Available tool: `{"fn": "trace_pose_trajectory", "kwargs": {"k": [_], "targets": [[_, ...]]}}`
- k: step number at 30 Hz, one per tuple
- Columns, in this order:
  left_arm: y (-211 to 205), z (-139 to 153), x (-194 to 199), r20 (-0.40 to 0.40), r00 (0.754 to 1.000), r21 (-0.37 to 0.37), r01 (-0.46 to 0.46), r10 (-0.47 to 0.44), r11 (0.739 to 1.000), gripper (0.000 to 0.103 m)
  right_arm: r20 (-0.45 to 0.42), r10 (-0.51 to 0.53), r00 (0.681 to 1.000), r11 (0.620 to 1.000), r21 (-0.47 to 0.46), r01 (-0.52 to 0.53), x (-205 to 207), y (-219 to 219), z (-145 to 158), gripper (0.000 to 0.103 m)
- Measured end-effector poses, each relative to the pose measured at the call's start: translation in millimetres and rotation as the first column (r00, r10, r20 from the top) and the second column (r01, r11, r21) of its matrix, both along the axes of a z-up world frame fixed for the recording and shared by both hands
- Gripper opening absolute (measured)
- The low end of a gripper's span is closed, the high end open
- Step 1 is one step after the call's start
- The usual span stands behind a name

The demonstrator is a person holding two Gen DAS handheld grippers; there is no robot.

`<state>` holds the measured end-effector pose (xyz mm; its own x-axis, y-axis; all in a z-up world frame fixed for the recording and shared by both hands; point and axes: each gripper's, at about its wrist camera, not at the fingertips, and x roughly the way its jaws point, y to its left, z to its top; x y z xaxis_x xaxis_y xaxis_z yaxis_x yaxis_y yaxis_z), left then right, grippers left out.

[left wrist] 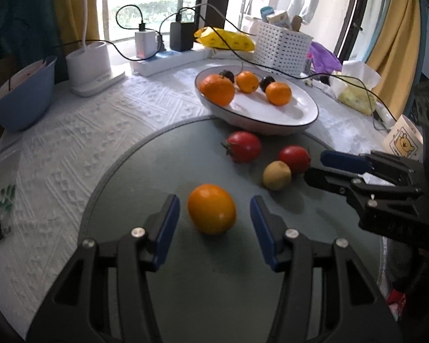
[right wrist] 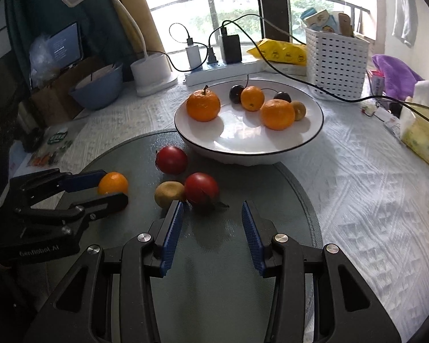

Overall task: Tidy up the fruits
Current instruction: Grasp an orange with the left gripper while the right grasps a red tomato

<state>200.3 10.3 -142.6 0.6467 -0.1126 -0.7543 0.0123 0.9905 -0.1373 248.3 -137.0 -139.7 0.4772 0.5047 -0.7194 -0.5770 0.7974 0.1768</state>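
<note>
An orange [left wrist: 211, 208] lies on the round grey-green mat [left wrist: 146, 177] between the fingers of my left gripper [left wrist: 214, 214]. The gripper is open, with a gap showing on both sides of the fruit. In the right wrist view the same orange [right wrist: 113, 183] sits inside the left gripper [right wrist: 114, 187]. My right gripper [right wrist: 211, 204] is open just short of a red tomato [right wrist: 201, 190], with a brownish fruit [right wrist: 168, 194] beside its left finger. A second tomato [right wrist: 171, 160] lies farther back. The white plate [right wrist: 243, 147] holds three oranges, dark cherries and another brownish fruit.
Black cables cross above the plate's far rim. A white perforated basket [right wrist: 336, 63], a power strip [right wrist: 223, 70], a lamp base [right wrist: 153, 71] and a blue bowl [right wrist: 97, 88] line the back. A tissue pack [right wrist: 423, 131] sits right; a white textured cloth covers the table.
</note>
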Motion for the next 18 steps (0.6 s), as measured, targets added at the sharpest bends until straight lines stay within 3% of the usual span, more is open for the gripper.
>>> {"fn": "trace_pose_trajectory", "kwargs": {"k": [4,11,18], "targets": [[1.7,-3.8,1.9,-0.009,1.000,-0.024,0.011,-0.011,1.000,0.052,-0.001,0.005,1.000,1.000,-0.001,-0.005,4.4,4.2,-0.1,0.045],[2.6,-5.1,5.8,-0.009,1.000,-0.008,0.014,-0.014,1.000,0.035,-0.023,0.008,1.000,1.000,-0.022,-0.009,10.6,11.2,-5.0,0.045],[4.9,-5.0,5.1,-0.001,1.000,-0.031,0.025,-0.025,0.999,0.035,-0.039,0.037,0.999,0.998,-0.041,-0.039,12.7,21.0,-7.7,0.036]]}}
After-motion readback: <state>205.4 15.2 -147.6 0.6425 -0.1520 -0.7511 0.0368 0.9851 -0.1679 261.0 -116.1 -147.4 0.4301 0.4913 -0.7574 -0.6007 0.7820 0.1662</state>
